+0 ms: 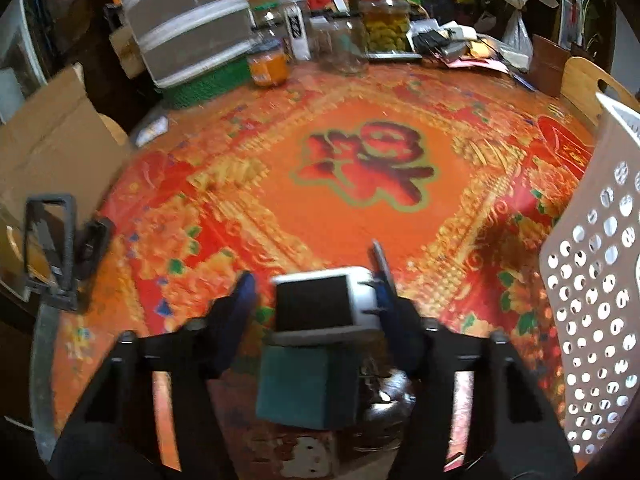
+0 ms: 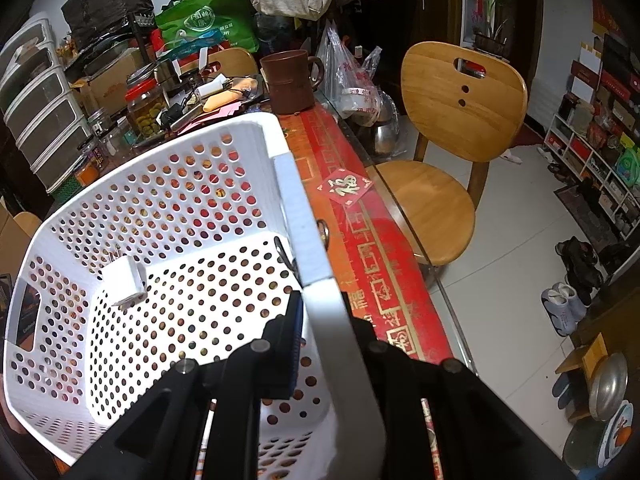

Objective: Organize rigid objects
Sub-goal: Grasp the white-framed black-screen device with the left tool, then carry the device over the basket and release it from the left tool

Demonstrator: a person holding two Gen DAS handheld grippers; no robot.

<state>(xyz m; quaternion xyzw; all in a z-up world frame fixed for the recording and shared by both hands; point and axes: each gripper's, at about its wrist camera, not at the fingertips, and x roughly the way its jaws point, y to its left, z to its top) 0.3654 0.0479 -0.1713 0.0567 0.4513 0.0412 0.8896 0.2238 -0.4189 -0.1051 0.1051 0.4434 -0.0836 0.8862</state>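
My left gripper (image 1: 316,276) is above the orange-red tablecloth (image 1: 360,184), with a white and black boxy device (image 1: 326,304) between its fingers; the left finger stands apart from it, the right finger touches it. A teal block (image 1: 308,384) sits below it. My right gripper (image 2: 326,312) is shut on the rim of a white perforated basket (image 2: 160,208), holding it tilted. A white plug adapter (image 2: 124,282) lies inside the basket. The basket also shows at the right in the left wrist view (image 1: 596,280).
Jars (image 1: 384,16), a drawer unit (image 1: 184,20) and clutter line the table's far edge. A cardboard box (image 1: 52,144) and a black frame (image 1: 52,248) stand at the left. A brown mug (image 2: 288,84) and a wooden chair (image 2: 452,120) are beyond the basket.
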